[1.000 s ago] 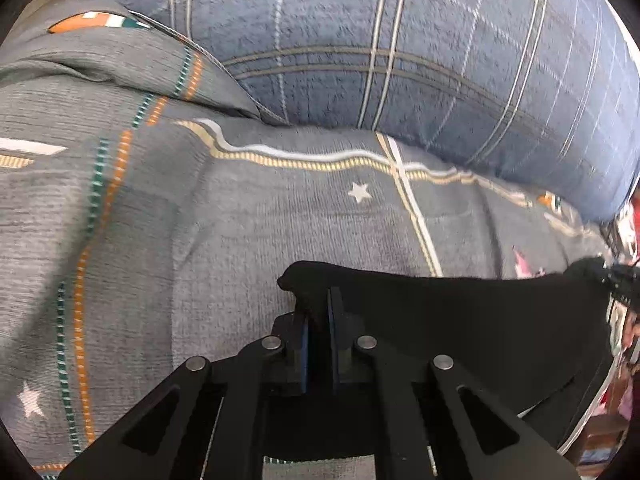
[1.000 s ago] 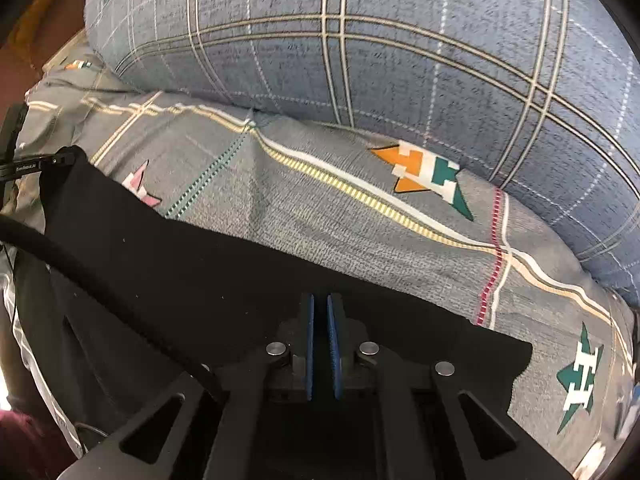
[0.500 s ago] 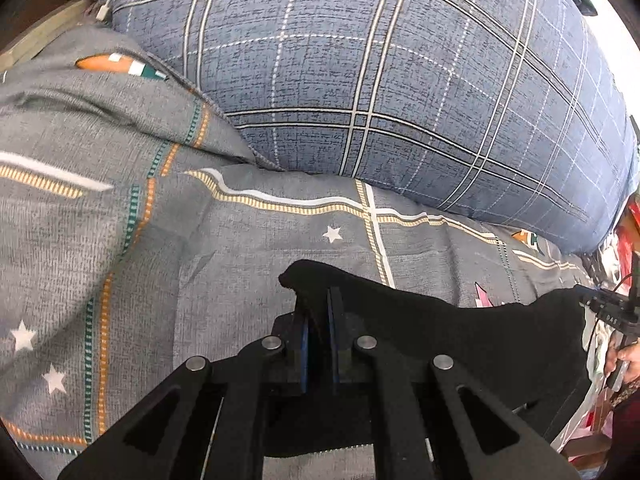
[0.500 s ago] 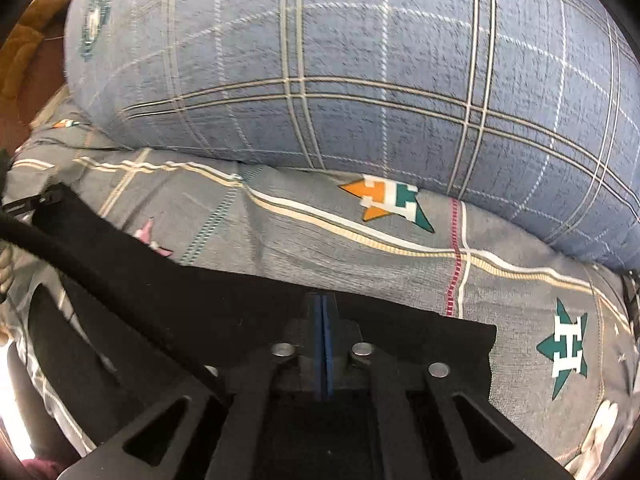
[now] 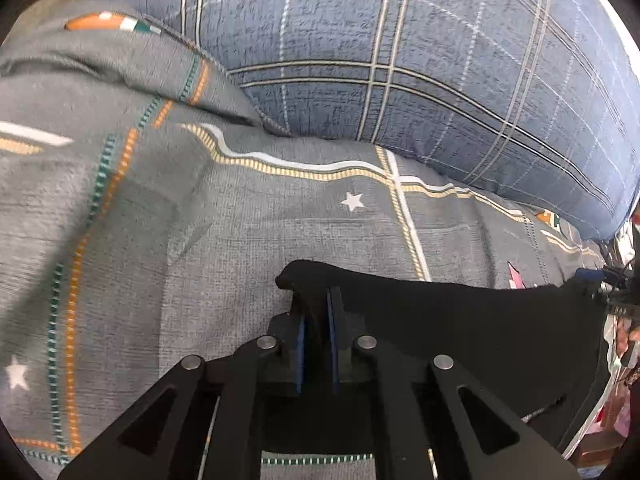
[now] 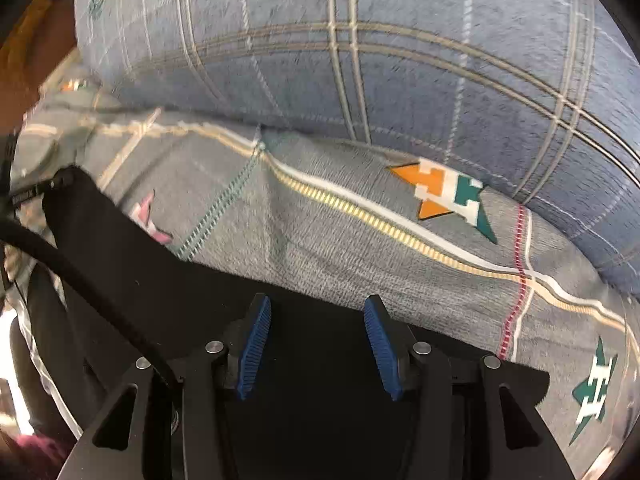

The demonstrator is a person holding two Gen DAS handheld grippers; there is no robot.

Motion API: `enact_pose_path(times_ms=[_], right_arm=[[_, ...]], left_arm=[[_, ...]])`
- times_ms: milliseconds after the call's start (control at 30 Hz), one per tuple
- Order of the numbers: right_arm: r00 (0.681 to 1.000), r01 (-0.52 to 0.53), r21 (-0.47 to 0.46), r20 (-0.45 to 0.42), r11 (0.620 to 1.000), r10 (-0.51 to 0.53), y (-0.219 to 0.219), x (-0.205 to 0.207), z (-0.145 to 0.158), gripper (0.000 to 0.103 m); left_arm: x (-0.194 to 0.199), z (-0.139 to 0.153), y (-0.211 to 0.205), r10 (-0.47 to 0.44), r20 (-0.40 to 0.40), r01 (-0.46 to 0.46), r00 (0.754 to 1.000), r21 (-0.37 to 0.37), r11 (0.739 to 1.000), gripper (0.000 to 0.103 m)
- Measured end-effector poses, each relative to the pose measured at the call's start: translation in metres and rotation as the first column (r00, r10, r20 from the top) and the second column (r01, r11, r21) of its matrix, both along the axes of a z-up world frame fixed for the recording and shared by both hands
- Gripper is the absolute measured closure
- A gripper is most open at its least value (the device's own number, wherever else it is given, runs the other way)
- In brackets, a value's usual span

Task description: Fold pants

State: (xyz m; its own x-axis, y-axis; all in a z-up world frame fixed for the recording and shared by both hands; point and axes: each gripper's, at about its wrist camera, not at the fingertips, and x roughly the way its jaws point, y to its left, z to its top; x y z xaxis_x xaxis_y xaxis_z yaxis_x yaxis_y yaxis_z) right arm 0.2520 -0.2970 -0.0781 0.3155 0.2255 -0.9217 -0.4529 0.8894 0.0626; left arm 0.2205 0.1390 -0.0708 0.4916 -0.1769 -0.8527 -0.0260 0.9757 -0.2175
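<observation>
Black pants (image 5: pixel 460 320) lie spread on a grey patterned bedspread (image 5: pixel 220 240). In the left wrist view my left gripper (image 5: pixel 318 304) is shut on the pants' far left corner, with black cloth pinched between the blue pads. In the right wrist view my right gripper (image 6: pixel 316 312) has its jaws opening; the blue pads (image 6: pixel 256 332) stand well apart above the pants (image 6: pixel 160 280), whose black cloth lies beneath and between them, and neither pad presses on it. The right gripper also shows small at the right edge of the left wrist view (image 5: pixel 600 280).
A large blue plaid pillow (image 5: pixel 400 60) (image 6: pixel 360 60) rests along the far side of the bedspread (image 6: pixel 360 248), just beyond the pants. A black cable (image 6: pixel 80 276) crosses the left of the right wrist view. Coloured clutter shows off the bed's edge.
The right gripper's jaws have parted from shut on the pants' edge to wide apart, letting the cloth go. The left gripper keeps its pinch on the corner.
</observation>
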Motion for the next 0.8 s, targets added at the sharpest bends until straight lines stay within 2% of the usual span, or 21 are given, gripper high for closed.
enact_pose_path(times_ms=[100, 167, 333, 400, 433, 467, 500, 533, 567, 667, 800], right_arm=[[0.999, -0.045, -0.056, 0.027, 0.997, 0.047, 0.003, 0.001, -0.005, 0.031], [0.997, -0.067, -0.08, 0.042, 0.995, 0.07, 0.003, 0.003, -0.007, 0.023], [0.993, -0.112, -0.041, 0.024, 0.993, 0.113, 0.003, -0.004, -0.01, 0.025], [0.99, -0.134, -0.039, 0.027, 0.99, 0.135, 0.004, -0.01, -0.011, 0.026], [0.991, -0.129, -0.028, 0.019, 0.991, 0.13, 0.003, -0.01, -0.011, 0.029], [0.992, -0.124, -0.013, 0.009, 0.992, 0.124, 0.002, -0.01, -0.01, 0.037], [0.992, -0.127, -0.004, 0.003, 0.992, 0.127, 0.002, -0.01, -0.009, 0.046], [0.991, -0.134, 0.018, -0.007, 0.991, 0.134, 0.003, -0.012, -0.007, 0.073], [0.991, -0.136, 0.024, -0.012, 0.99, 0.137, 0.005, -0.013, -0.004, 0.089], [0.991, -0.134, -0.022, 0.005, 0.991, 0.134, 0.012, -0.02, 0.0, 0.091], [0.994, -0.089, -0.032, 0.062, 0.996, 0.091, 0.013, -0.027, 0.012, 0.091]], left_arm=[[0.004, -0.009, 0.006, 0.016, -0.022, -0.017, 1.0, -0.04, 0.999, 0.087], [0.006, -0.014, 0.006, 0.012, -0.028, -0.013, 1.0, -0.052, 0.999, 0.074], [0.004, -0.017, 0.001, -0.01, -0.014, 0.009, 1.0, -0.062, 0.998, 0.066], [0.005, -0.018, -0.002, -0.023, -0.016, 0.022, 1.0, -0.059, 0.998, 0.066], [0.006, -0.019, -0.003, -0.03, -0.016, 0.029, 0.999, -0.052, 0.998, 0.078], [0.006, -0.018, -0.005, -0.029, -0.016, 0.029, 0.999, -0.033, 0.999, 0.097], [0.005, -0.016, -0.005, -0.024, -0.015, 0.024, 1.0, -0.021, 0.999, 0.096], [0.004, -0.014, -0.004, -0.021, -0.009, 0.021, 1.0, -0.025, 0.999, 0.097], [0.001, -0.009, -0.003, -0.014, 0.008, 0.014, 1.0, -0.032, 0.999, 0.097], [-0.005, 0.006, -0.001, -0.012, 0.044, 0.014, 0.999, -0.033, 0.999, 0.097], [-0.016, 0.026, -0.001, -0.018, 0.082, 0.02, 0.996, -0.022, 1.0, 0.097]])
